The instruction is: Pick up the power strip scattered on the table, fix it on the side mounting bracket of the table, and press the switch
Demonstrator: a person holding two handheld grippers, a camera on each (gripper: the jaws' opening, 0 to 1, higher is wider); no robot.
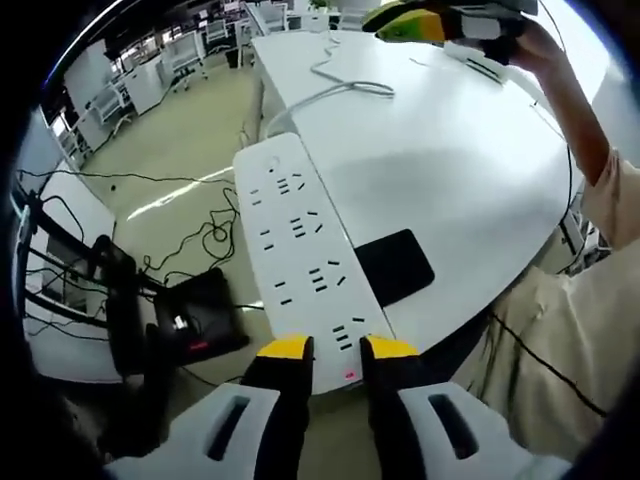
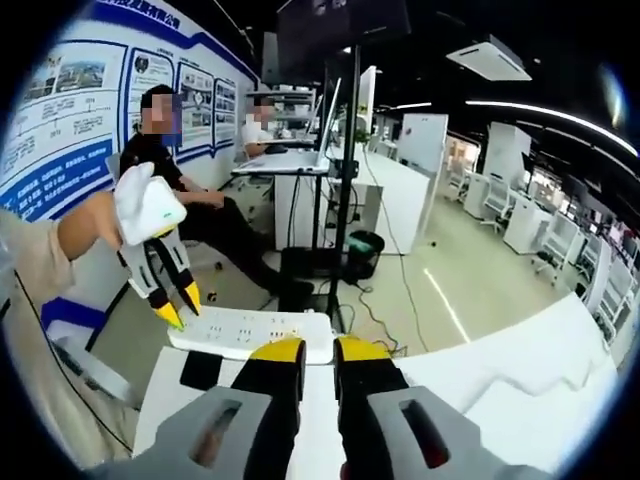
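The white power strip [image 1: 300, 245] runs along the left edge of the white table [image 1: 450, 170], sockets facing up, and its cable [image 1: 340, 90] trails across the tabletop. My left gripper [image 1: 338, 348] is shut on the strip's near end, one yellow tip on each side. In the right gripper view the left gripper [image 2: 180, 305], held by a hand, pinches the strip [image 2: 255, 330] at its left end. My right gripper [image 2: 320, 352] hovers over the table with jaws nearly together and nothing between them. It also appears as the right gripper [image 1: 440, 22], raised at the table's far side.
A black pad [image 1: 395, 265] lies on the table beside the strip. Cables and a black box [image 1: 200, 315] sit on the floor below the edge. A black pole [image 2: 348, 200] stands behind the strip. Two people sit at desks [image 2: 290, 165] beyond.
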